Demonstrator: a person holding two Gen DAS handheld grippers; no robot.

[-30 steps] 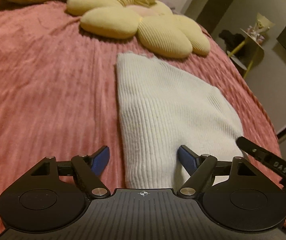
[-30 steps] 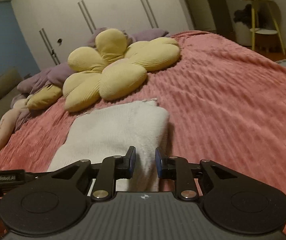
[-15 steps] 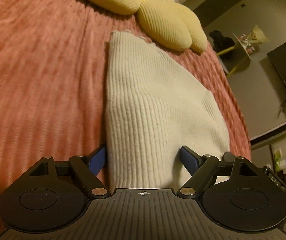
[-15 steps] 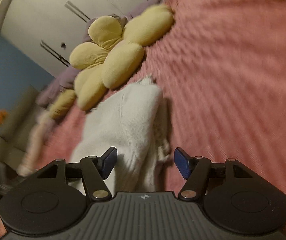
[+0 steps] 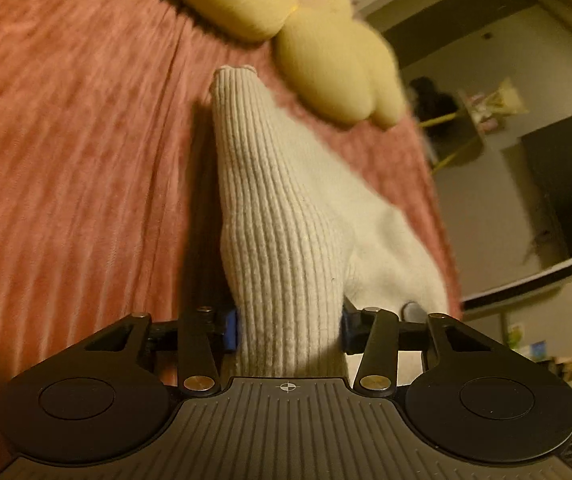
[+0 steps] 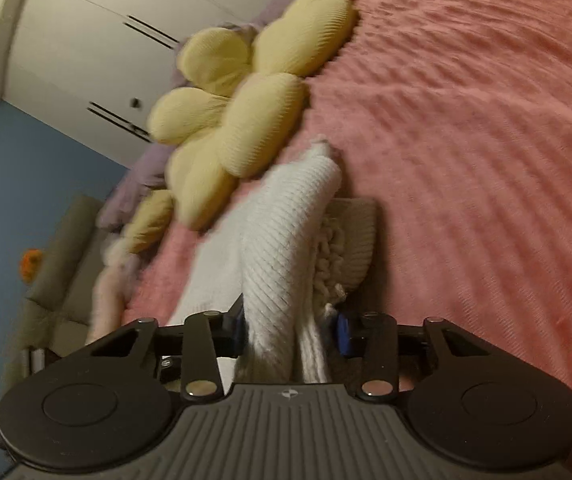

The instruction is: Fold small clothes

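A cream ribbed knit garment point(image 5: 277, 216) lies on the pink bedspread point(image 5: 65, 160), its near end lifted. My left gripper point(image 5: 289, 330) is shut on the near left corner, with knit bunched between the blue pads. In the right wrist view the same garment point(image 6: 281, 248) rises to my right gripper point(image 6: 290, 330), which is shut on the near right corner. A cable-knit layer point(image 6: 342, 236) hangs under the lifted fold. The far end stays on the bed near the pillow.
A yellow flower-shaped pillow point(image 6: 245, 96) lies just beyond the garment, also in the left wrist view point(image 5: 326, 64). Purple cushions point(image 6: 141, 176) and white wardrobe doors point(image 6: 105, 40) are behind. A yellow side table point(image 5: 470, 128) and dark screen point(image 5: 566, 184) stand past the bed's right edge.
Both grippers closed from open onto the garment's near corners and lifted them. The garment now rises off the bed, and both cameras tilted.
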